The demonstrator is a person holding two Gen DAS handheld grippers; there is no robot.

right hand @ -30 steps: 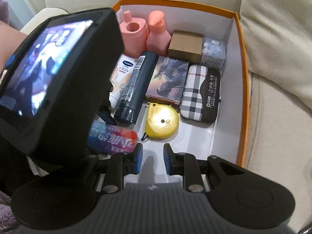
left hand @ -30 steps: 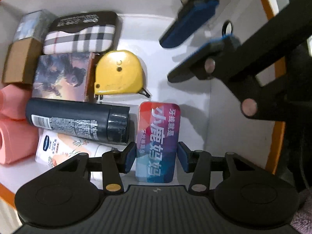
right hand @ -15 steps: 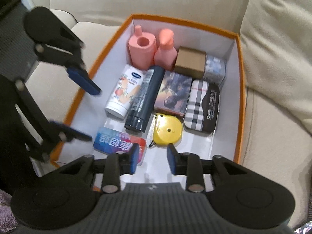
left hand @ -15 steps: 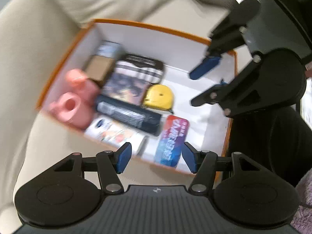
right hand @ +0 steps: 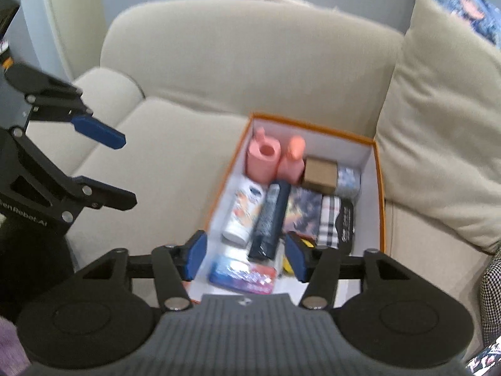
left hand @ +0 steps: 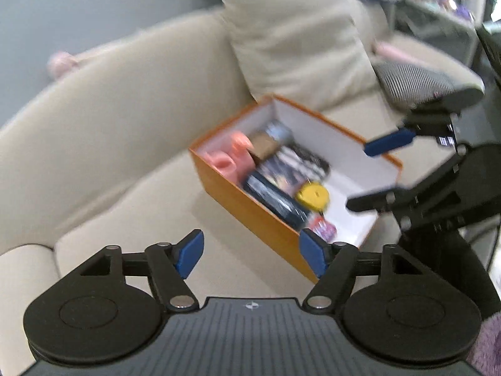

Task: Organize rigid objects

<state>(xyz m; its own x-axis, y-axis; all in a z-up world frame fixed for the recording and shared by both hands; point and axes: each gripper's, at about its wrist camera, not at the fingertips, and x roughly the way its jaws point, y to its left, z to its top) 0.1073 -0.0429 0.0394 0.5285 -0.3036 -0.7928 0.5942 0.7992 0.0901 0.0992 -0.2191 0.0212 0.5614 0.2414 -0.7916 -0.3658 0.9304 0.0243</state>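
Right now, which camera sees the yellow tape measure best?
The left wrist view: the yellow tape measure lies there in plain sight, though blurry. In the right wrist view, the right gripper's fingers hide nearly all of it.

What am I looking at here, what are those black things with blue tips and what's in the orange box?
They are two hand-held grippers a person carries, each with a camera looking along its fingers. One picture is from the left gripper, the other from the right gripper; each also sees the other. Both are open and hold nothing. The orange box sits on a beige sofa. Inside lie pink bottles, a dark bottle, a white tube, a plaid case, a yellow tape measure and a flat tin.
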